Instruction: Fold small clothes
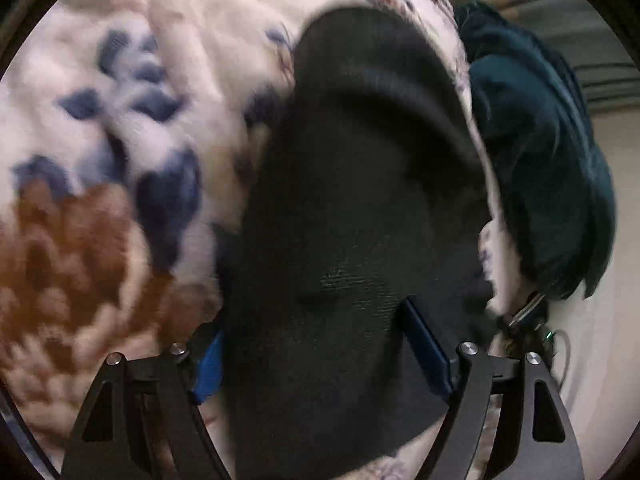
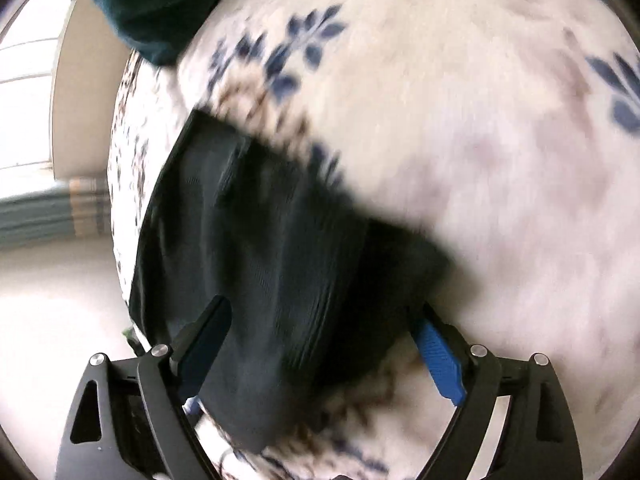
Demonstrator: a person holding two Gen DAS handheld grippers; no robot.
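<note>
Both pairs of fingers are standing wide apart, gripping nothing: the left gripper [image 1: 320,344] is straddling the near end of the black garment [image 1: 352,220], its right finger [image 1: 426,348] lying on top of the cloth while its left finger [image 1: 208,364] is sitting just beside the cloth's edge. The right gripper [image 2: 324,344] is likewise hovering over the garment [image 2: 260,264], with cloth running between its spread fingers and its right finger [image 2: 440,356] at the garment's far corner. The garment is lying partly flat, with a raised fold ahead of the left fingers, on a floral blanket [image 1: 120,120]. Beyond the fingertips, off to the side, a dark teal cloth [image 1: 536,160] is bunched at the blanket's edge. Both views are blurring, so seams and layers are hard to tell. To do this step well, each gripper should probably be closing on a corner of one edge only, pinching cloth and not blanket, then lifting both corners together and level so the fold lands square. Snagging the fluffy blanket looks like the main risk.
</note>
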